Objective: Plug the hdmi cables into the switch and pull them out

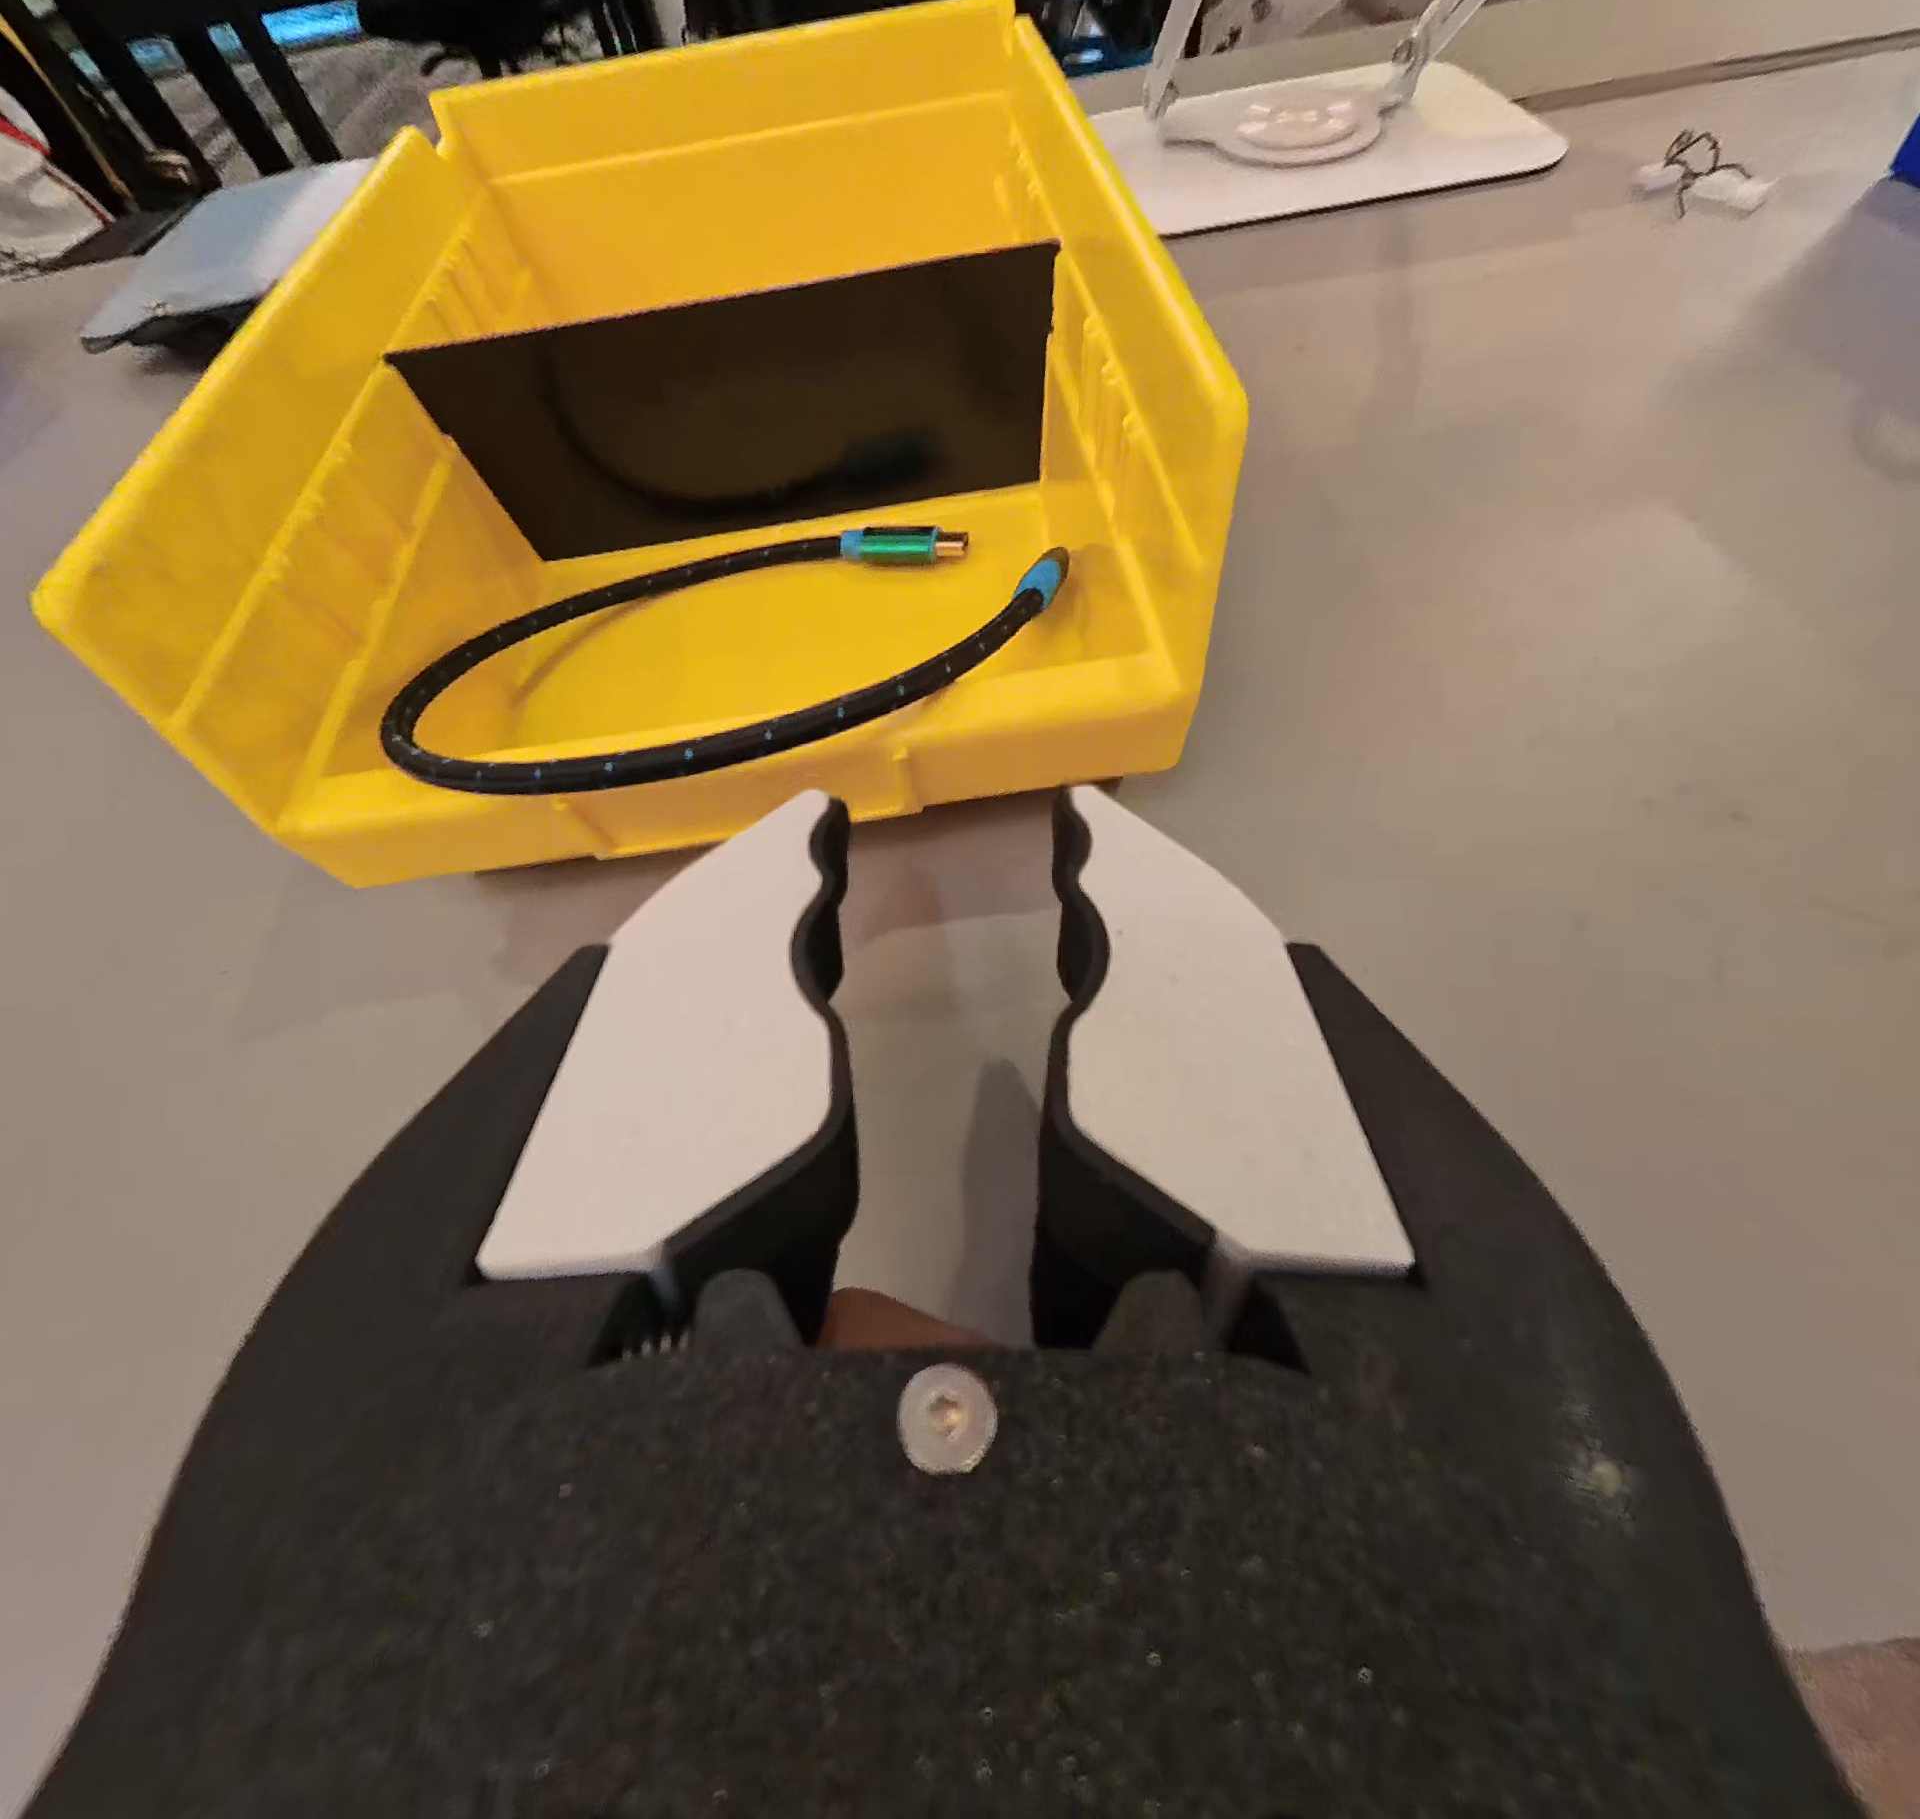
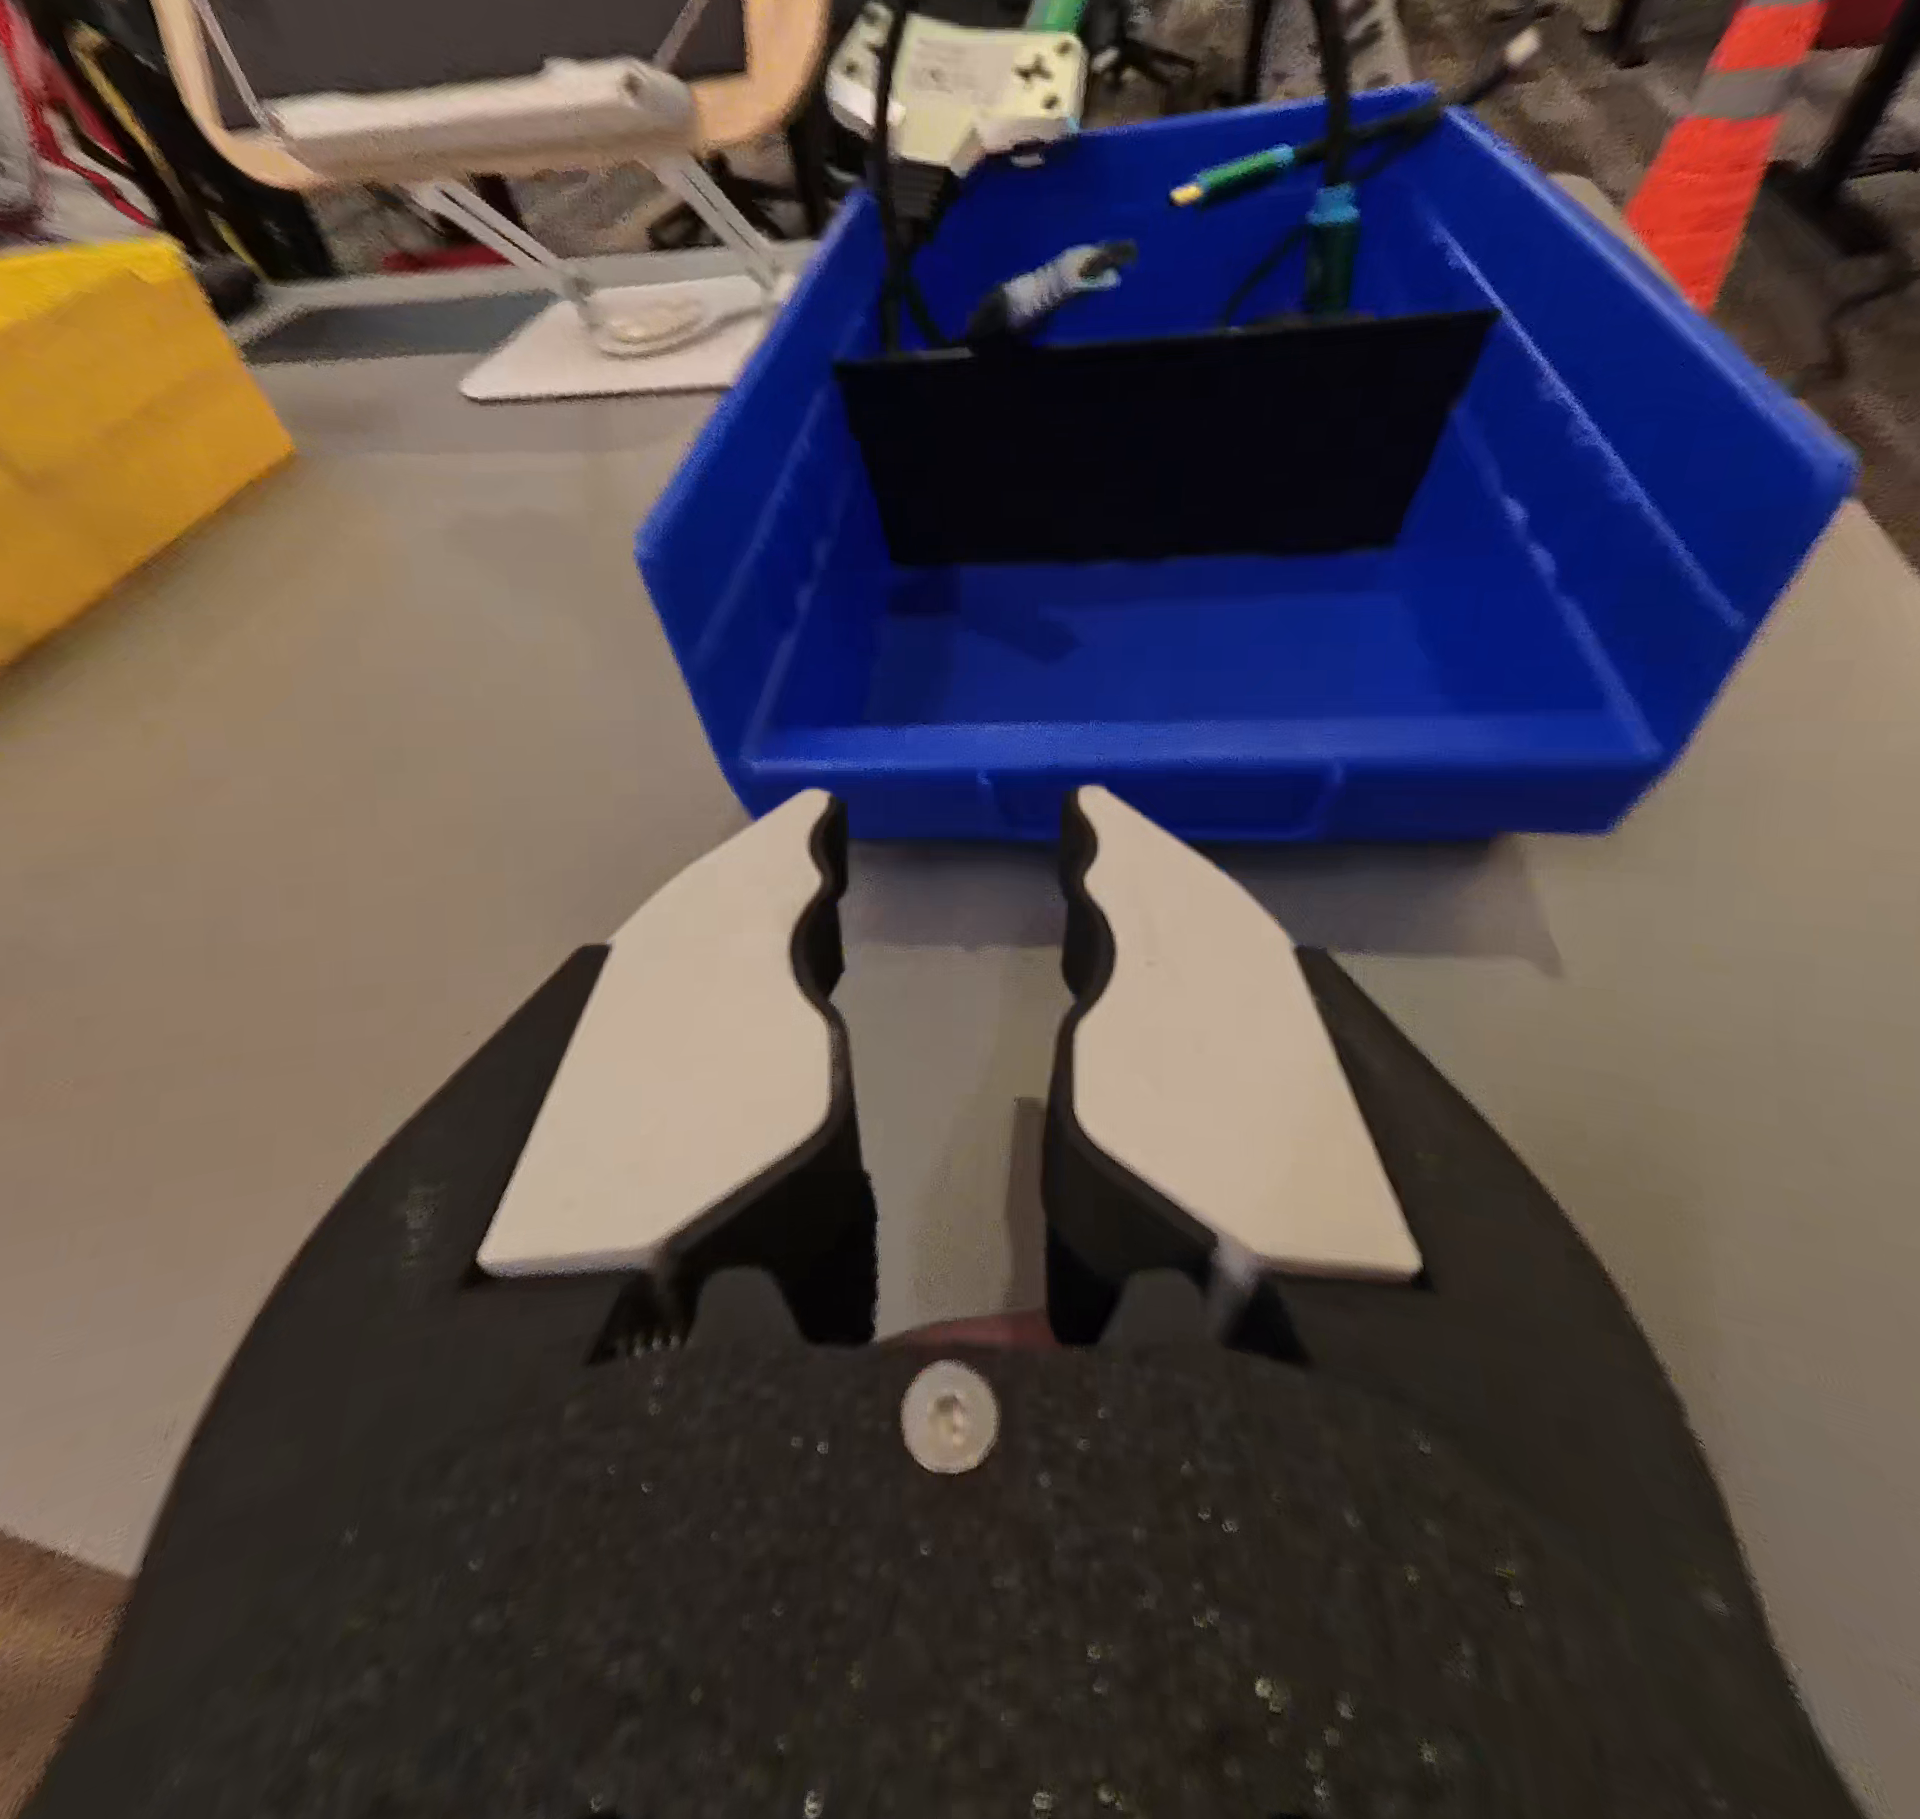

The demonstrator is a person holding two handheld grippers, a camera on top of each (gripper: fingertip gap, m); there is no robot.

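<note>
Grey table (image 1: 1455, 626), black-braided, green-tipped HDMI cable (image 1: 665, 751)

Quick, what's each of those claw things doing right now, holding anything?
Left gripper: open, holding nothing, in front of the yellow bin.
Right gripper: open, holding nothing, in front of the blue bin.

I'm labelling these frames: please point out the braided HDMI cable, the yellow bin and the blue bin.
braided HDMI cable (image 1: 665, 761): left wrist view, mid-length of its braid.
yellow bin (image 1: 727, 200): left wrist view, inner back wall.
blue bin (image 2: 1195, 777): right wrist view, front lip.
</note>
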